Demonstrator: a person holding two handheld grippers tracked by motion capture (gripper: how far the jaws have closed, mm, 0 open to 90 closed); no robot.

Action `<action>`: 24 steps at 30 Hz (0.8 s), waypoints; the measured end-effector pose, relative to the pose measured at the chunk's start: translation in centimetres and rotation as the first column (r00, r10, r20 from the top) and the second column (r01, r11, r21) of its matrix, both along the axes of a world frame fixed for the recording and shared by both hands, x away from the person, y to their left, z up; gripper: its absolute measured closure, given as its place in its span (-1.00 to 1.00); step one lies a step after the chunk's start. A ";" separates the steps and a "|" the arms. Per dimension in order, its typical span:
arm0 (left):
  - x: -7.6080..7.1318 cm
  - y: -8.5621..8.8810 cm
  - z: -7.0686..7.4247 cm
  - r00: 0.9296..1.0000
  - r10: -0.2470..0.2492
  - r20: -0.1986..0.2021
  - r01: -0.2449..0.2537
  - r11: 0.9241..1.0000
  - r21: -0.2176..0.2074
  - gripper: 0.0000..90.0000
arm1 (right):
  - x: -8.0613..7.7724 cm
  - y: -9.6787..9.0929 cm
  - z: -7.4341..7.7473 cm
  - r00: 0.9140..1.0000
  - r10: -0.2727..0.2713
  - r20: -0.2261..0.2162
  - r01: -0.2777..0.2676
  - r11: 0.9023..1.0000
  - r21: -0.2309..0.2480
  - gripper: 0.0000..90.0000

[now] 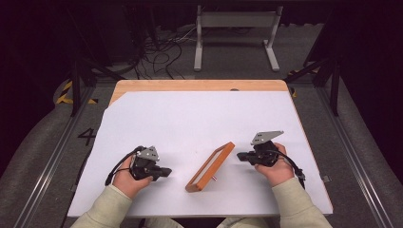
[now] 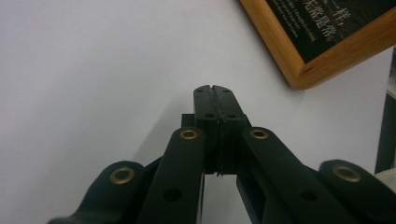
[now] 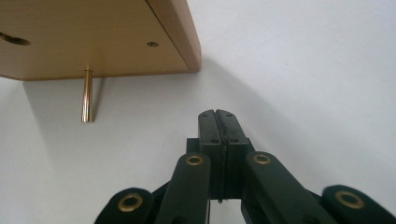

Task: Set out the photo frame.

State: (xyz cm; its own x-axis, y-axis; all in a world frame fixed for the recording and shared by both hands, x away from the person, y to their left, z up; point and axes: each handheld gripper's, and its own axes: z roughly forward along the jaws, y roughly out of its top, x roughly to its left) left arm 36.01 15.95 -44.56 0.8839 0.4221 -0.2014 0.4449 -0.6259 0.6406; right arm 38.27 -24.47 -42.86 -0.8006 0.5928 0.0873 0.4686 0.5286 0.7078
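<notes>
A wooden picture frame (image 1: pixel 210 166) stands tilted on the white table cover (image 1: pixel 190 118), between my two grippers. The left gripper view catches its front corner (image 2: pixel 322 42), with a dark panel bearing white text. In the right gripper view I see its plain wooden back (image 3: pixel 93 37), propped on a thin brass peg (image 3: pixel 87 95). My left gripper (image 1: pixel 166 172) rests on the cover left of the frame, jaws pressed together on nothing (image 2: pixel 214 88). My right gripper (image 1: pixel 240 155) rests right of the frame, also shut and holding nothing (image 3: pixel 215 113). Neither touches the frame.
The white cover lies over a wooden table whose far edge (image 1: pixel 199 85) shows. Beyond it stand a grey metal stand (image 1: pixel 236 33) and loose cables (image 1: pixel 161 52) on the floor. Dark rails (image 1: pixel 332 85) flank the table.
</notes>
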 end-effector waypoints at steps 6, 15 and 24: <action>-0.4 -1.5 -0.4 0.998 -0.067 -0.015 0.067 0.997 0.028 0.99 | -0.7 -0.7 0.6 1.000 -0.010 0.014 0.010 1.000 0.001 1.00; -0.5 -3.3 -0.8 0.991 -0.128 -0.028 0.129 0.990 0.048 1.00 | -1.4 -1.2 1.0 1.000 -0.015 0.020 0.014 1.000 0.005 1.00; -0.7 -4.3 -0.8 0.984 -0.174 -0.032 0.176 0.983 0.046 1.00 | -1.8 -1.6 1.3 0.999 -0.023 0.029 0.023 1.000 0.009 1.00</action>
State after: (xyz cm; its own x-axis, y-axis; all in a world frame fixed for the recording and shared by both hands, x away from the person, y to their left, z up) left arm 35.36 11.66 -45.33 0.9392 0.2714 -0.2102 0.3432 -0.7256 0.5965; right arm 36.48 -26.02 -41.59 -0.7890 0.6105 0.0695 0.4598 0.5116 0.7259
